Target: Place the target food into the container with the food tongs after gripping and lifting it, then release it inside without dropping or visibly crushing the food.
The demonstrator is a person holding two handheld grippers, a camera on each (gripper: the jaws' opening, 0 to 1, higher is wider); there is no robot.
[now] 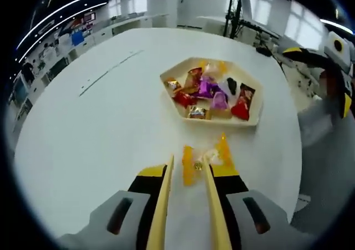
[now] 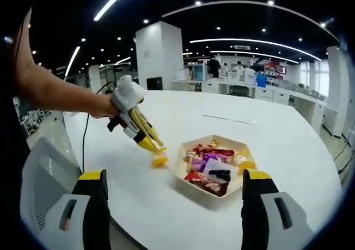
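- The left gripper, grey-bodied with black-and-yellow jaws, carries a pair of long yellow food tongs whose tips reach down to the round white table.
- Between the tong tips lies a yellow-wrapped candy with twisted ends, resting on the table just short of the tray's near wall. The tongs stand close on either side of it; whether they actually press on the wrapper I cannot tell.
- The cream hexagonal tray sits near the middle of the table, a little towards its right edge in the left gripper view. It holds a loose heap of wrapped sweets: red, purple, gold, orange and one black.
- In the right gripper view, the left gripper is held by a person's hand with a bare forearm, its tongs slanting down to the yellow candy just beside the tray.
- The right gripper hangs at the near edge of the table, its two black jaws with yellow caps spread wide and holding nothing.
- A grey mesh chair back stands off the table's near edge.
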